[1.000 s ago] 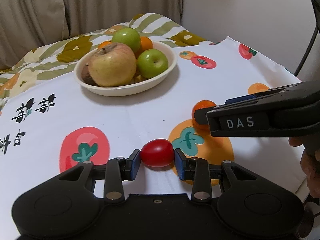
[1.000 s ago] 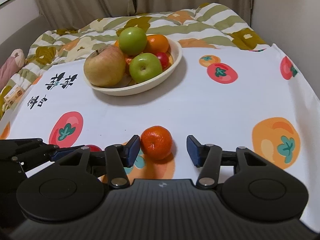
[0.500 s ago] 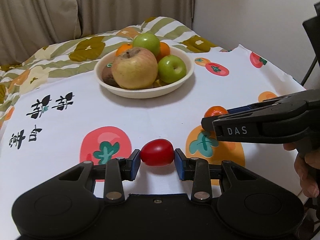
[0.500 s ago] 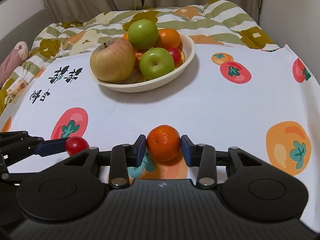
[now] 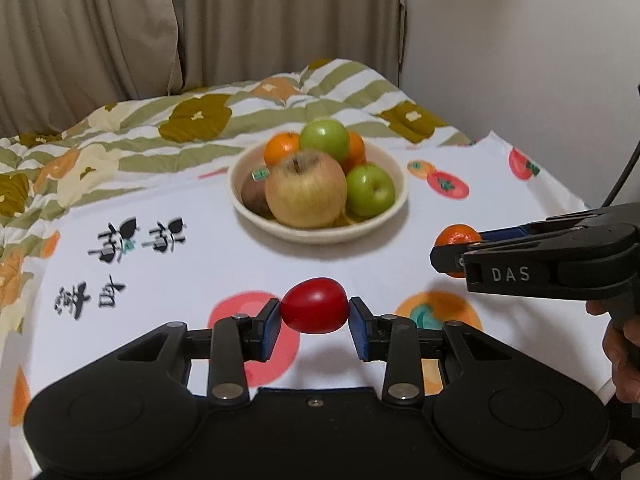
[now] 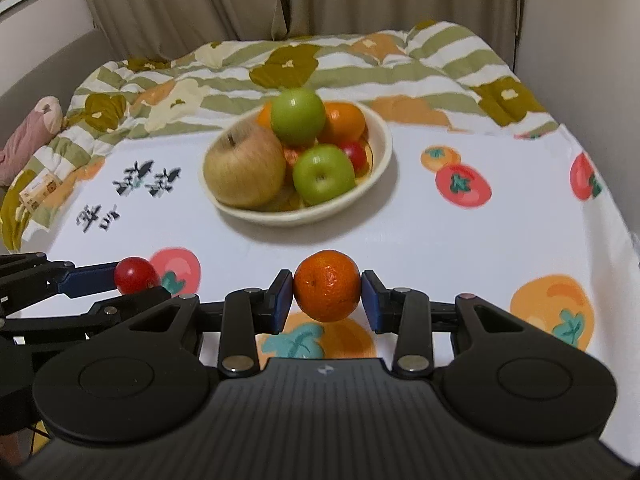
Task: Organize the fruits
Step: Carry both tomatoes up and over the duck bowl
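1. Nearest the lens, the left gripper (image 5: pixel 314 318) was clamped on a cherry tomato (image 5: pixel 314 311), both blue pads pressed to its sides, the fruit held clear above the tablecloth (image 5: pixel 208 264)
2. Alongside, the right gripper (image 6: pixel 327 300) had just finished closing in on a mandarin (image 6: pixel 327 285), and its pads were squeezing that orange fruit from both flanks, lifted off the cloth with its shadow on a printed persimmon below
3. From the left wrist view the right gripper's black body, lettered DAS, reached in from the right edge, part of a hand (image 5: pixel 624 356) behind it
4. Mid-table, well apart from both held fruits, sat the cream bowl (image 5: pixel 394 208), already heaped up
5. In it a big yellowish apple (image 5: pixel 306 192) sat at the front, a green apple (image 5: pixel 370 190) beside it, a kiwi (image 5: pixel 256 196) with a sticker tucked at the left
6. Another green apple (image 5: pixel 325 139) rode on top, oranges behind it, a red tomato (image 6: pixel 356 154) peeking at the right side
7. Farthest back lay a striped floral quilt (image 5: pixel 192 128), then beige curtains (image 5: pixel 120 28) and a pale wall
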Action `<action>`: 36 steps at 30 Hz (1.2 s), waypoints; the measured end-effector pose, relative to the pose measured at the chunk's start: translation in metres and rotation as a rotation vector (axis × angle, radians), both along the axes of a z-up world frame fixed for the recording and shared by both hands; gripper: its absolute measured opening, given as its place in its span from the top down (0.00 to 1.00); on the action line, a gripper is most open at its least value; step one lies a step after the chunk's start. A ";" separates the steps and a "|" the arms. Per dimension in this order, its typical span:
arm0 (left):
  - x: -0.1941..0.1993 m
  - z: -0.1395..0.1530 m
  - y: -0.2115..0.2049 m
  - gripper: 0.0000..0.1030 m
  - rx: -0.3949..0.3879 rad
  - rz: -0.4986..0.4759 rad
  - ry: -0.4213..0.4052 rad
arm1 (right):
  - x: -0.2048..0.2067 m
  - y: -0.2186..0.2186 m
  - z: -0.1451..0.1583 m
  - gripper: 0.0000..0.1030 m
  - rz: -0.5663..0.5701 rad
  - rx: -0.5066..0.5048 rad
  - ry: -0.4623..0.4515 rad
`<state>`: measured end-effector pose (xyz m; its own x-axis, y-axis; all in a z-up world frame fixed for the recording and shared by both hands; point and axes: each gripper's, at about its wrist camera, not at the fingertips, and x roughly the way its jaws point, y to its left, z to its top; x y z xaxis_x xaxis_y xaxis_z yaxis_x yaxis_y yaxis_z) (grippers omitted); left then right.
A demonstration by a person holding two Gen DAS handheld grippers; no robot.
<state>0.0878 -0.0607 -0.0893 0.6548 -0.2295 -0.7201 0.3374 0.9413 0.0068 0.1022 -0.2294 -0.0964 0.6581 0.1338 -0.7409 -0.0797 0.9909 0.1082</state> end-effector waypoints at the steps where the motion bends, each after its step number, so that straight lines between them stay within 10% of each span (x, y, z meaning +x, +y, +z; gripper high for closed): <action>1: 0.002 0.005 0.000 0.61 -0.001 0.002 -0.008 | 0.001 0.000 0.006 0.49 0.003 0.002 -0.010; 18: 0.085 0.048 -0.001 0.61 -0.004 0.121 -0.060 | 0.075 -0.014 0.052 0.49 0.082 0.005 -0.062; 36: 0.189 0.015 -0.012 0.61 0.019 0.162 0.014 | 0.166 -0.038 0.024 0.49 0.095 0.021 -0.007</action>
